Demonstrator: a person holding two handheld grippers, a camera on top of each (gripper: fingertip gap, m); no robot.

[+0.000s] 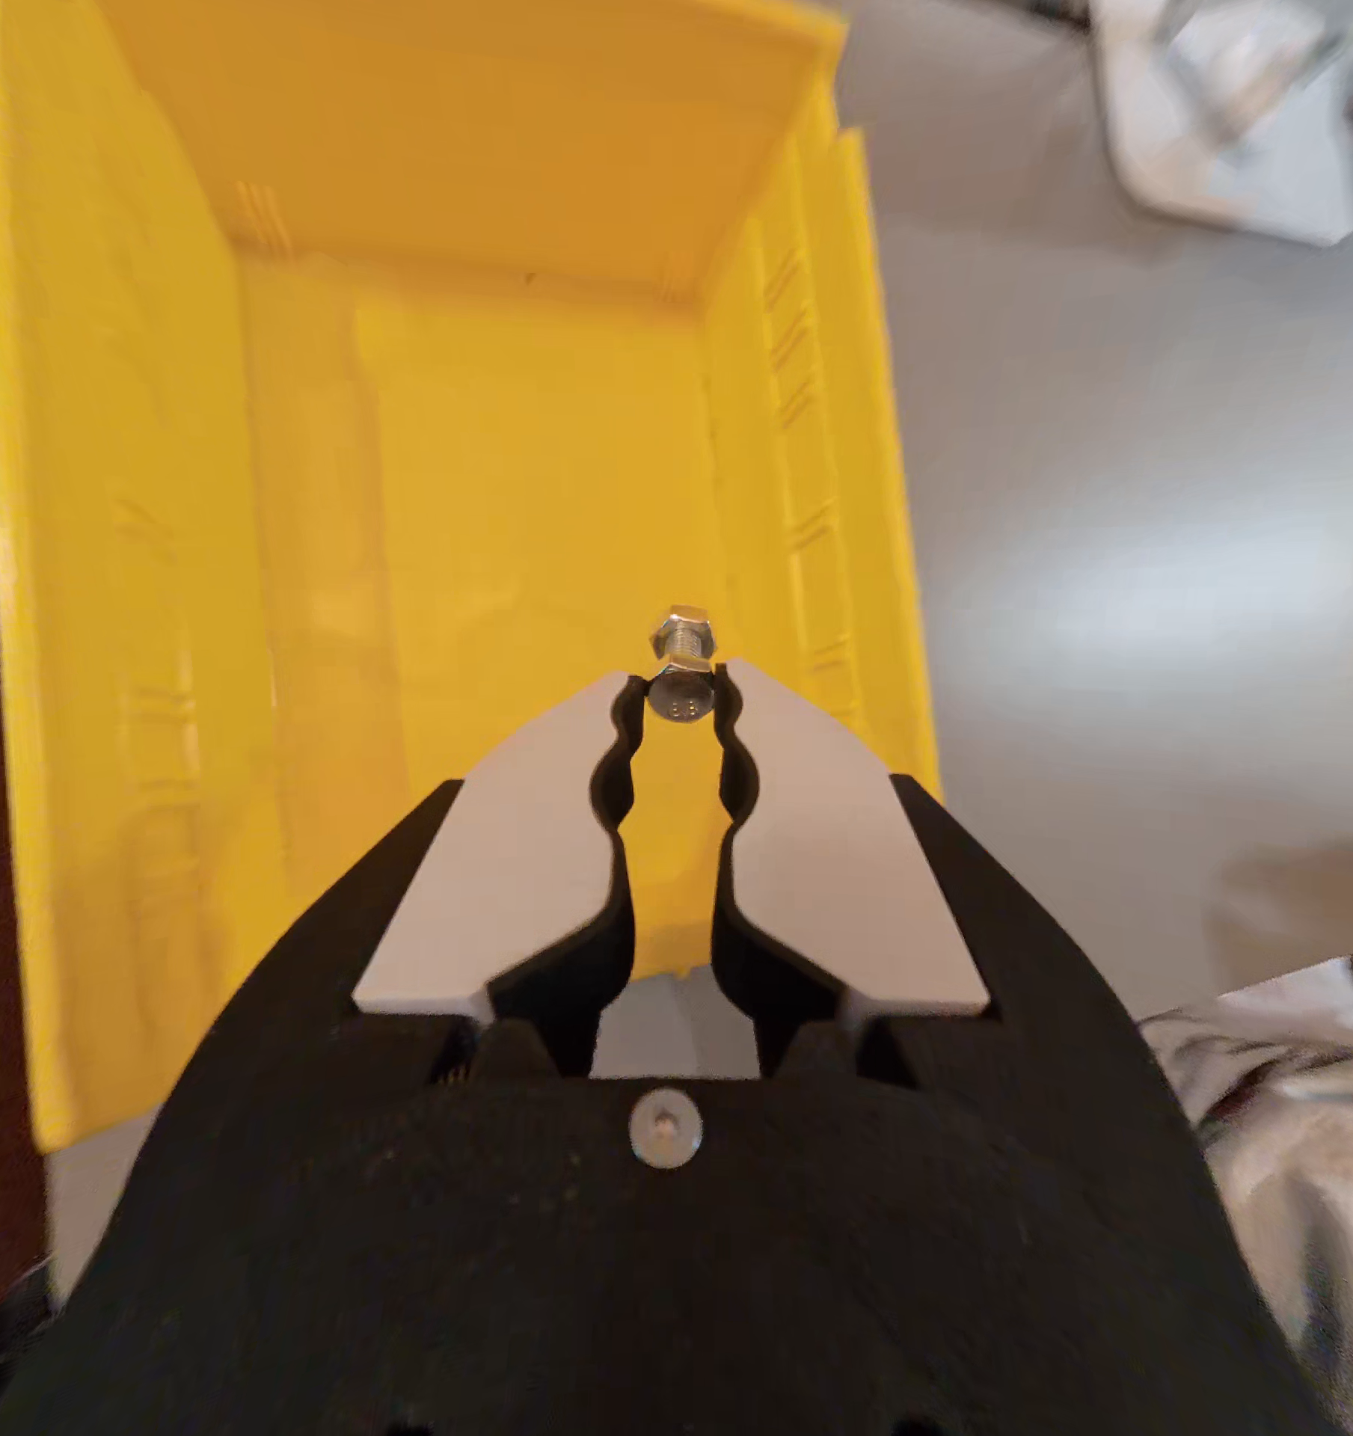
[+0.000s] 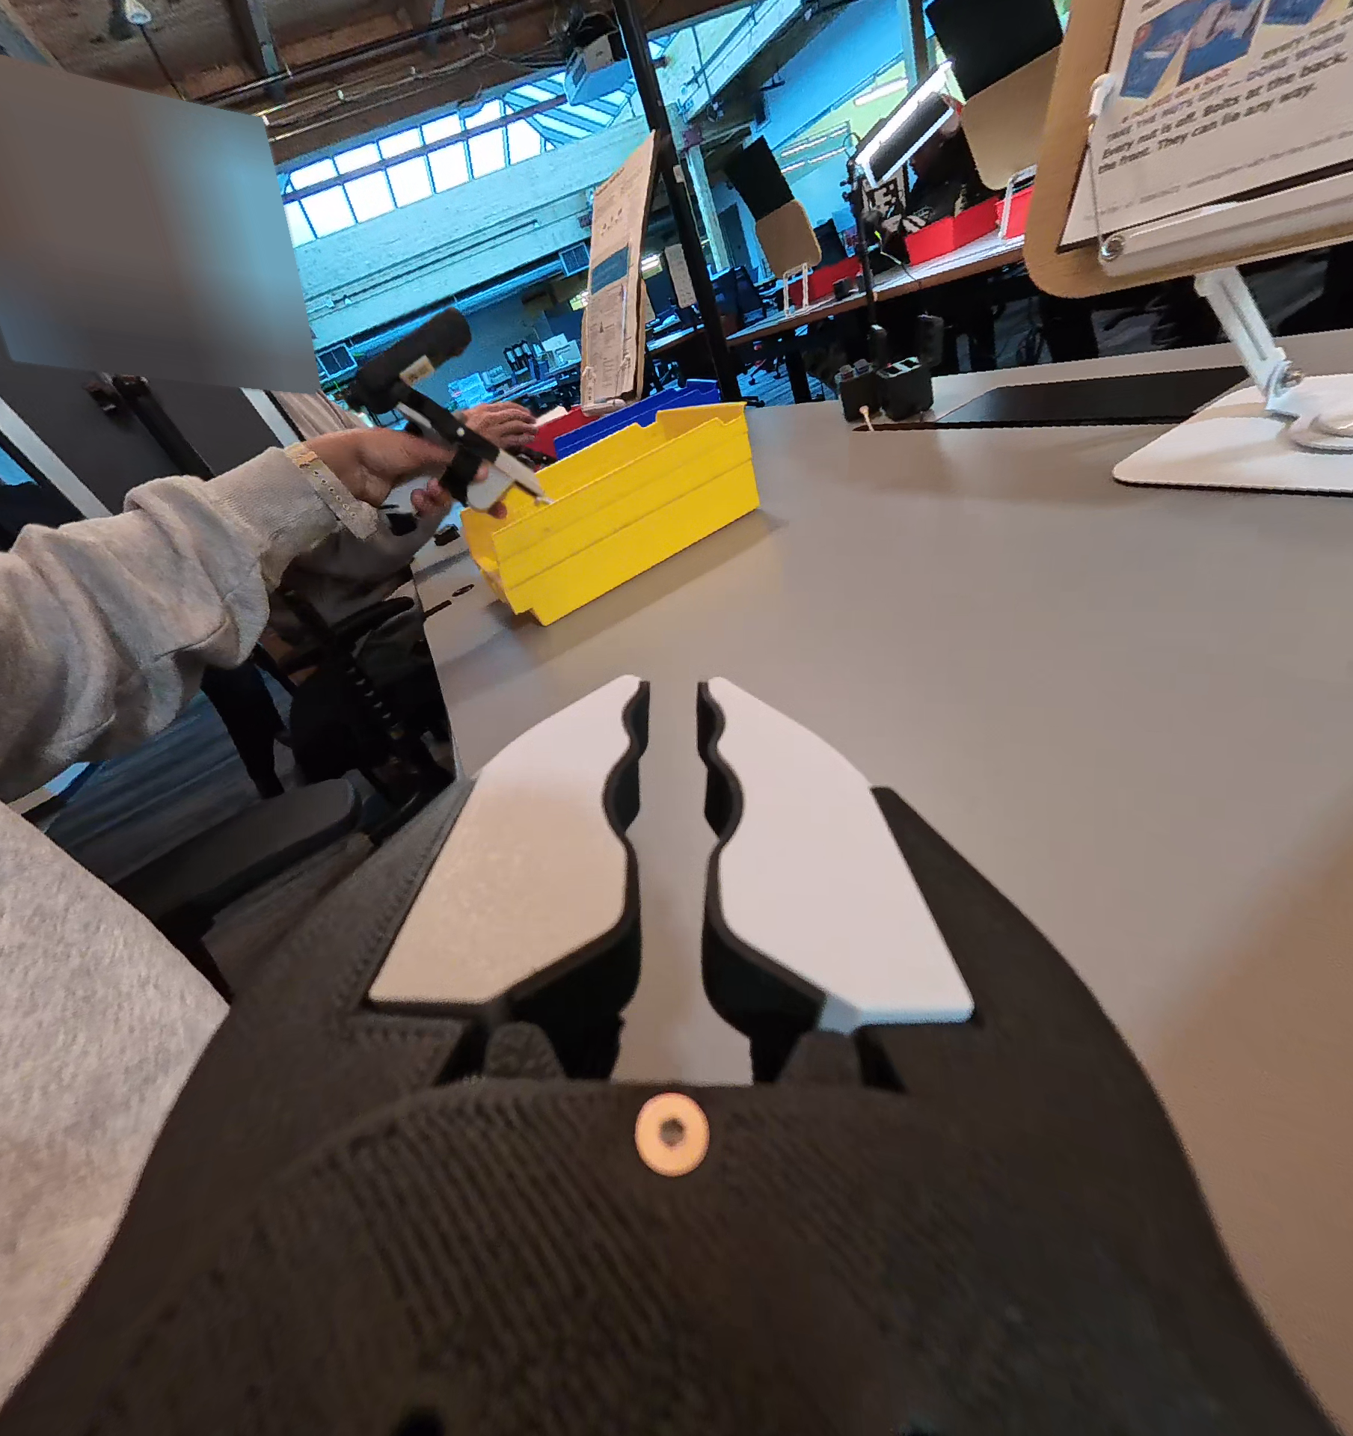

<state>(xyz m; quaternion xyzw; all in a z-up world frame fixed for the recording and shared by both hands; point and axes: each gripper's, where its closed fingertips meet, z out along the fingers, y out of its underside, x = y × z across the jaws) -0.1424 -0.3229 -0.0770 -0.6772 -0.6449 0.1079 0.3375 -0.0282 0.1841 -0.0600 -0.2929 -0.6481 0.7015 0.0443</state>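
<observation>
My left gripper (image 1: 679,677) is shut on a small silver hex bolt (image 1: 681,695) by its head. A nut (image 1: 679,628) sits on the bolt's far end. I hold it above the inside of a yellow bin (image 1: 455,466), near its right wall. In the right wrist view the left gripper (image 2: 537,496) hangs over the near end of the same yellow bin (image 2: 626,513), held by a hand in a grey sleeve. My right gripper (image 2: 671,688) is empty, its fingers a small gap apart, low over the grey table (image 2: 1046,660), well short of the bin.
Crinkled silvery bags lie right of the bin at top (image 1: 1217,116) and bottom (image 1: 1279,1127). A blue bin (image 2: 626,423) and a red bin (image 2: 564,427) stand behind the yellow one. A white stand (image 2: 1263,443) with a clipboard sits far right. Chairs stand at left. My hands' fingertips stand some 55 cm from each other.
</observation>
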